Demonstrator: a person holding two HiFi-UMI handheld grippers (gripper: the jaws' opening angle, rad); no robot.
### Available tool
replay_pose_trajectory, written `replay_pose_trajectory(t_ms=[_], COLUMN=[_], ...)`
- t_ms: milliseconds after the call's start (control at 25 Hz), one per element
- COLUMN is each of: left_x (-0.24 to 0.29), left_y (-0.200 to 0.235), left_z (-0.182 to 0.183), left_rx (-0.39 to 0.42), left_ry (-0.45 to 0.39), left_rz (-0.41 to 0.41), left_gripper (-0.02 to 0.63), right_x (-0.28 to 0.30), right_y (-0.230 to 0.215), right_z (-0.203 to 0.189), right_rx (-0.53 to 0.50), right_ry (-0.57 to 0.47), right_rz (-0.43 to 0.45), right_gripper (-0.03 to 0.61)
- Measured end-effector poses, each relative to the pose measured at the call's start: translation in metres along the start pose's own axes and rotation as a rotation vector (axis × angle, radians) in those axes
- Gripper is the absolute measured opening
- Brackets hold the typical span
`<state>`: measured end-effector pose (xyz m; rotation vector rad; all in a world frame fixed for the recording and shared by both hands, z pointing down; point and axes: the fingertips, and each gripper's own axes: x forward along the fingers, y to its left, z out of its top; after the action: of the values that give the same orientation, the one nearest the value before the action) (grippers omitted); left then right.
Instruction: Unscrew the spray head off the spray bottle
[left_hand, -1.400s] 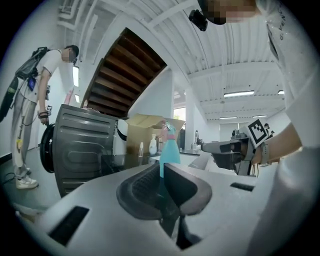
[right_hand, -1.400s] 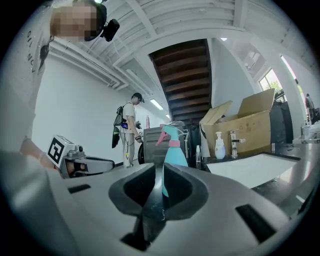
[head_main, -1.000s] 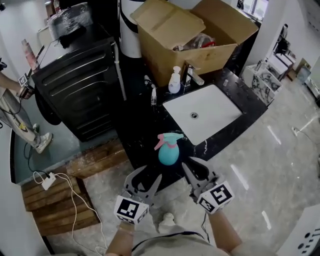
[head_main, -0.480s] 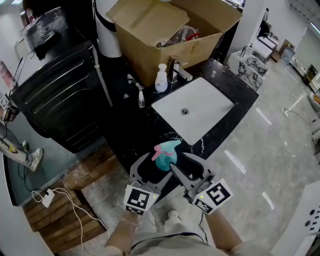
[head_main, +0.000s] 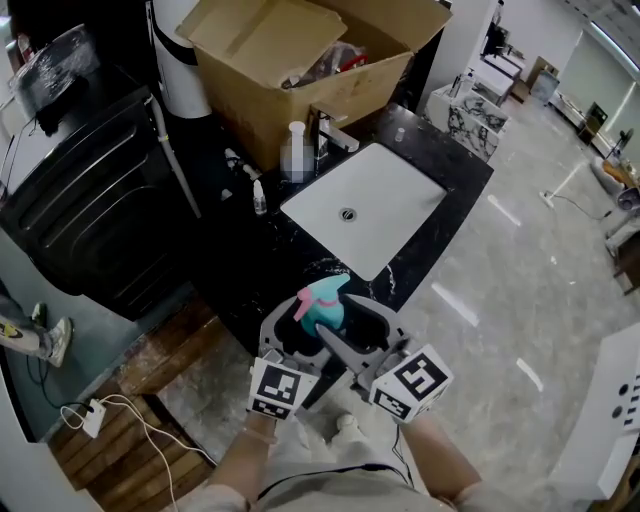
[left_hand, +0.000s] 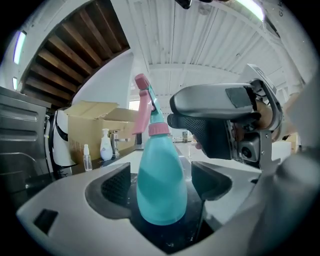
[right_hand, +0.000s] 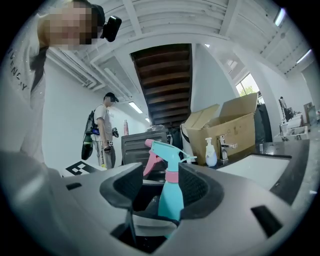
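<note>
A teal spray bottle (head_main: 322, 308) with a pink trigger and collar stands upright near the front edge of the black counter (head_main: 240, 265). My left gripper (head_main: 305, 330) reaches level around its body (left_hand: 160, 185). Its jaws have just opened wide, with a gap on each side of the bottle. My right gripper (head_main: 355, 325) comes in from the right, higher up, and shows as a grey bulk (left_hand: 220, 120) in the left gripper view. Its jaws have just been opening. The pink collar (right_hand: 172, 176) stands in the gap between them, with neither pad (right_hand: 200, 186) pressing on it.
A white sink (head_main: 365, 205) lies behind the bottle, with a faucet (head_main: 330, 130), a soap dispenser (head_main: 295, 150) and a small clear bottle (head_main: 259, 197). A cardboard box (head_main: 300, 50) stands at the back, a black appliance (head_main: 80, 210) to the left. A person (right_hand: 102, 132) stands far off.
Both grippers have moved forward from short of the bottle to around it. The left jaws now flank its body and look wider; the right jaws have spread apart.
</note>
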<state>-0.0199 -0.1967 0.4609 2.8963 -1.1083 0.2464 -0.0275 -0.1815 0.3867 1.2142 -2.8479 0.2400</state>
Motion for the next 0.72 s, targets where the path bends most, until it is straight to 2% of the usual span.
replay_pose_trajectory(t_ms=[280,440,720], left_x=[0.008,0.012,0.018], left_y=[0.001,-0.002,-0.005], left_z=[0.005,0.005,0.002], left_rx=[0.03,0.082,0.116], left_ry=[-0.016,-0.017,-0.019], left_rz=[-0.041,-0.073,-0.084], left_gripper=[0.368,0.368,0.367], right_x=[0.007,0.012,0.013], right_y=[0.002,0.001,-0.001], right_z=[0.008,0.009,0.01], right_rx=[0.021,0.049,0.099], right_ry=[-0.001,-0.009,-0.005], right_rz=[-0.043,-0.08,-0.138], right_gripper=[0.242,0.262,0.273])
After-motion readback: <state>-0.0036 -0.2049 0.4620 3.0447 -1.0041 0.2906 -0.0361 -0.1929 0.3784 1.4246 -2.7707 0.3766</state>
